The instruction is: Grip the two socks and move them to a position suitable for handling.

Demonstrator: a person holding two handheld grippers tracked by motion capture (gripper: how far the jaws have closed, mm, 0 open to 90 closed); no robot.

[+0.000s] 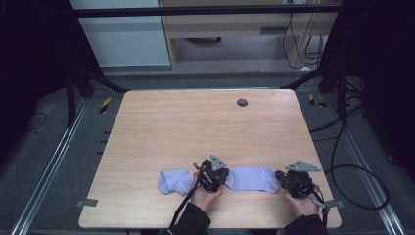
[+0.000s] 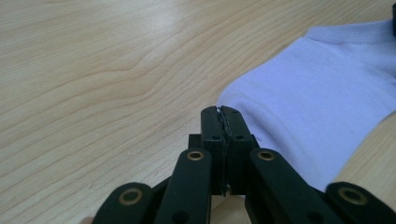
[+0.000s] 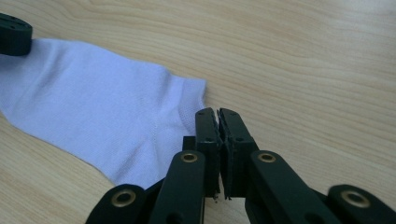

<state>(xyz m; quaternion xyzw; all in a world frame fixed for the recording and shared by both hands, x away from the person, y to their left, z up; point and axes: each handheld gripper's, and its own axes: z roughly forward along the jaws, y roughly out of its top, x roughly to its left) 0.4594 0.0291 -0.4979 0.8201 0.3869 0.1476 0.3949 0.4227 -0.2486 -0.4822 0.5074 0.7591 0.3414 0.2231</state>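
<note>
Hands at the near edge, one gripper each, both low on the wooden table (image 1: pixel 195 127). Left gripper (image 2: pixel 222 112) first: its jaws are pressed flat together, no gap between them, tips right at the edge of the pale lilac sock (image 2: pixel 308 98); whether any cloth is caught between them, I cannot tell. From above, that left gripper (image 1: pixel 213 175) sits between the two socks, the one on its left (image 1: pixel 175 181) bunched up and rounded, lying just beside it. Over to the right gripper (image 3: pixel 218 113): jaws also closed, only a hairline slit showing near the tips, and they point at the corner of the same sock (image 3: pixel 98 116), which lies flat and spread toward the left gripper's side. Nothing visible between these jaws. From the high view, the right gripper (image 1: pixel 283 177) touches the right end of that flat sock (image 1: pixel 252 178). Farther out, bare tabletop, with a small dark round disc (image 1: pixel 242 102) near the far edge.
</note>
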